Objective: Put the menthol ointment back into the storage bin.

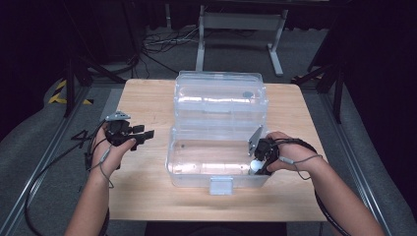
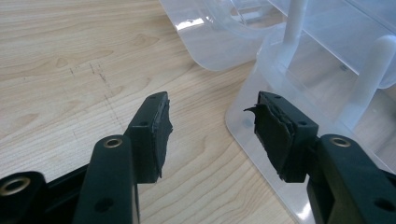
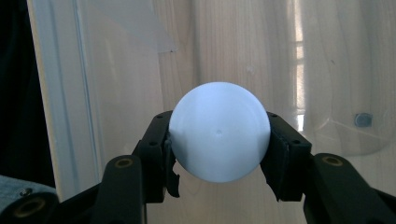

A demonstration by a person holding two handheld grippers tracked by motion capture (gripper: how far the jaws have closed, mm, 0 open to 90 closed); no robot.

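The right hand-held gripper [image 3: 219, 140], clamped on a white ball [image 3: 219, 131], sits inside the open clear plastic box [image 1: 196, 169]; release remains. The left hand-held gripper [image 2: 212, 123] waits with jaws apart.

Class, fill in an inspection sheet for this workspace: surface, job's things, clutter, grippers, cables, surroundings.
Surface: wooden table, faint pencil marks.
Job's things: clear plastic box, lid standing open; white ball inside its right end.
Clutter: nothing seen.
Grippers: right gripper shut on the ball; left gripper open, empty, beside the box.
Cables: one trails from each gripper; more on the floor.
Surroundings: dark room, grey floor, metal frame legs.
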